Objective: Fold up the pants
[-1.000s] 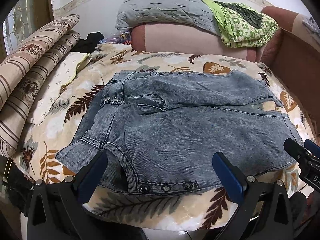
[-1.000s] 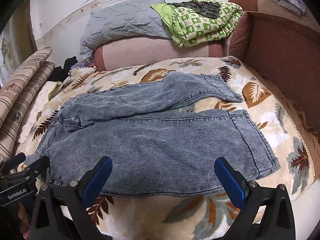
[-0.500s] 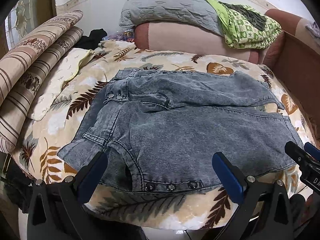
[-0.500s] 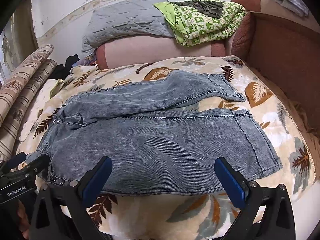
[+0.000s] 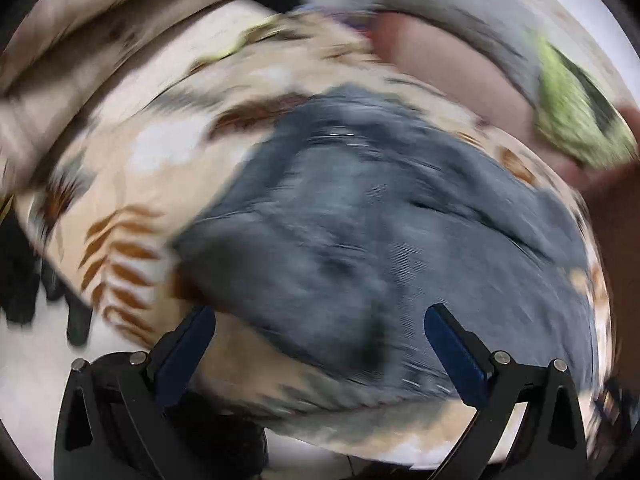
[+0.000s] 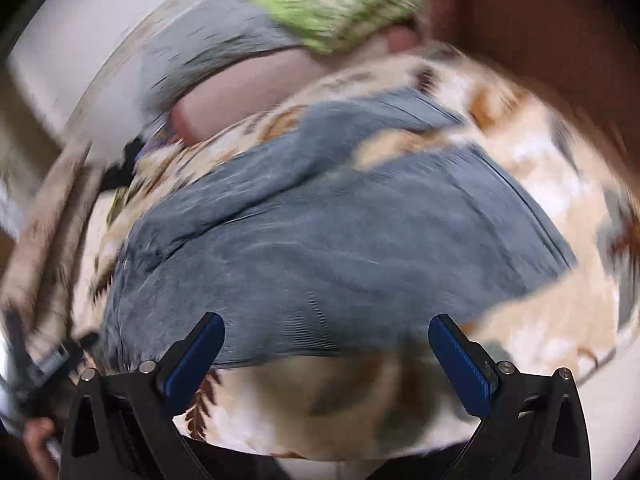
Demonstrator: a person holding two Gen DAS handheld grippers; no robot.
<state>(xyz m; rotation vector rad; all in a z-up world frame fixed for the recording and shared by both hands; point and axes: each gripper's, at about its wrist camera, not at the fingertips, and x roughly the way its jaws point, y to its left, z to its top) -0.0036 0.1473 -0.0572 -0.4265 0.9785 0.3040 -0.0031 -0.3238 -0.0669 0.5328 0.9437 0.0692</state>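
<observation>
Both my jaws gape empty; pants [image 6: 320,248] lie just ahead, lengthwise left-right, waist nearer my left gripper [image 5: 320,336]

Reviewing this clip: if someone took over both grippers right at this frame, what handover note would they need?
Left gripper: open, holding nothing, above the near edge of the jeans.
Right gripper: open, holding nothing, above the near edge of the same jeans.
Both views are badly motion-blurred, so fine detail is unreliable.
Jeans lie spread on the leaf-print bedspread, legs apart with bedspread showing between them near the hems.
Done: pants laid out; no fold visible.
Left: grip the fabric, bring one leg over the other, then fold lengthwise.
</observation>
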